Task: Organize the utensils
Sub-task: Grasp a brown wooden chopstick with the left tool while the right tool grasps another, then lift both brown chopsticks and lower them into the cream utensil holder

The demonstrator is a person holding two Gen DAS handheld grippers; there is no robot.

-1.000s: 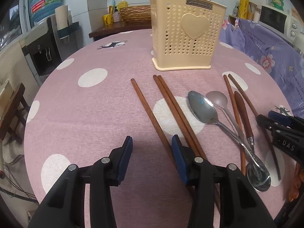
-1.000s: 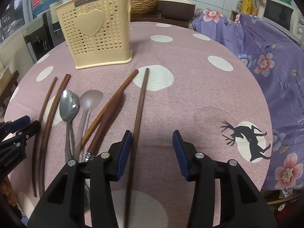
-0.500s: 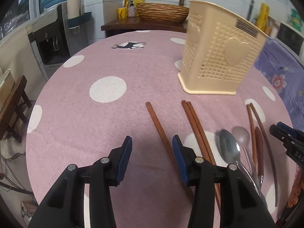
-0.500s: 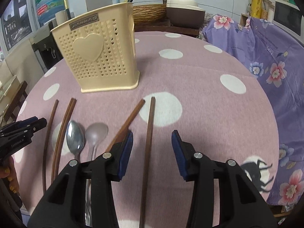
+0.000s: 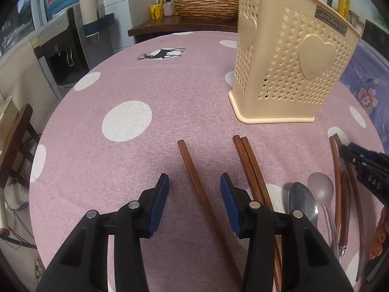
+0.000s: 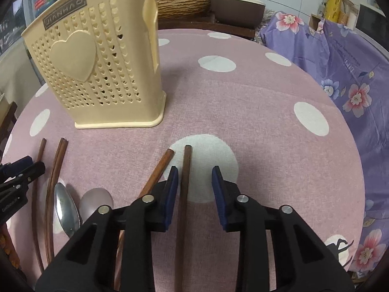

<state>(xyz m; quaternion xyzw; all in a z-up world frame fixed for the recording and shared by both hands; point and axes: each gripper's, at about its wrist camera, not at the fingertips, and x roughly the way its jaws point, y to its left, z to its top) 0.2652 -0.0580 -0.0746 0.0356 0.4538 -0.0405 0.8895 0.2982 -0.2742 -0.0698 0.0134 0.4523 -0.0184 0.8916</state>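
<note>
A cream perforated utensil holder (image 5: 289, 70) stands upright on the pink dotted table; it also shows in the right wrist view (image 6: 97, 70). Wooden chopsticks and two metal spoons (image 5: 302, 204) lie flat in front of it. My left gripper (image 5: 194, 185) is open, low over the cloth, with a single chopstick (image 5: 197, 182) lying between its jaws. A pair of chopsticks (image 5: 252, 168) lies just to its right. My right gripper (image 6: 194, 180) is open, with a dark chopstick (image 6: 184, 185) between its jaws near the left pad. Another chopstick (image 6: 160, 168) lies just left of it.
The round table (image 5: 145, 85) has its edge close at the left. A purple flowered cloth (image 6: 345, 68) covers something at the right. A wooden sideboard with a wicker basket (image 5: 206, 6) stands behind. A water dispenser (image 5: 63, 48) stands at the far left.
Both grippers have moved forward and lower toward the chopstick tips. Each now has one chopstick between its open jaws. The holder looks closer in both views.
</note>
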